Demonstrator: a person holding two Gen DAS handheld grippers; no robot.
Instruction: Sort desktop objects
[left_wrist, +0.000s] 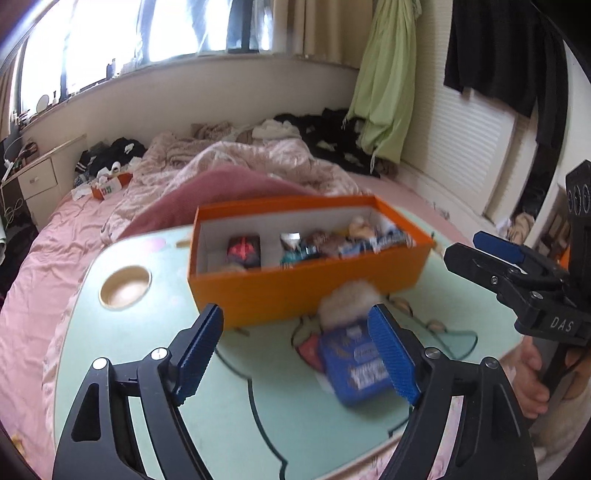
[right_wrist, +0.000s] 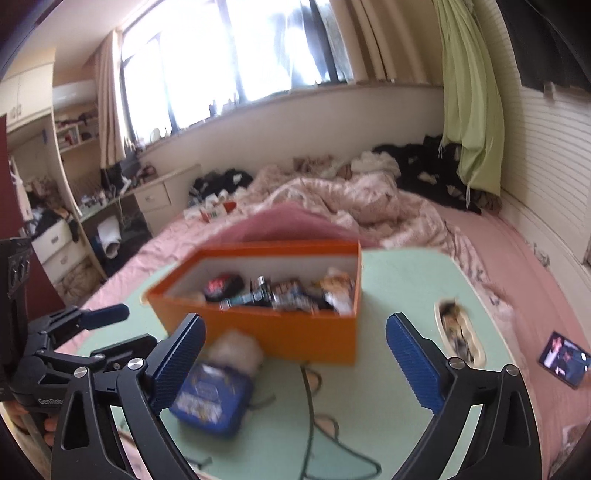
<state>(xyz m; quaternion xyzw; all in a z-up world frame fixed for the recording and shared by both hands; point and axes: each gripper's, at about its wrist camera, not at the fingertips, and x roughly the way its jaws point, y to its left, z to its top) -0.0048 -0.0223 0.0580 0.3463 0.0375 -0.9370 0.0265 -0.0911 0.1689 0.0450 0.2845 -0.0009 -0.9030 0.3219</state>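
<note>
While the blue tin (left_wrist: 354, 363) sits flat on the mint-green table (left_wrist: 155, 369), it's just in front of the orange box (left_wrist: 295, 284), with a fluffy white pom-pom (left_wrist: 351, 297) wedged between the tin and the box's front wall. Everything's a bit motion-blurred, so I can't read the print on the tin.

The orange box is open on top and has a divider: a dark red-and-black thing (left_wrist: 243, 251) sits alone in one compartment, and a jumble of small packets (left_wrist: 332, 240) fills the other.

The left tool (left_wrist: 295, 354) has its jaws spread wide with nothing gripped; the tin lies on the table beyond its right-hand blue pad (left_wrist: 393, 358), not pressed by it. The right tool (right_wrist: 295, 358) is gaping even wider, also empty, hanging in front of the box with the tin off to its left side.

Left of the box there's a round cup recess (left_wrist: 125, 286) in the table. Right of the box, a phone (right_wrist: 563, 358) with a lit screen lies on the pink bed (right_wrist: 524, 258), which also carries a rumpled blanket (right_wrist: 351, 199) behind the box.
</note>
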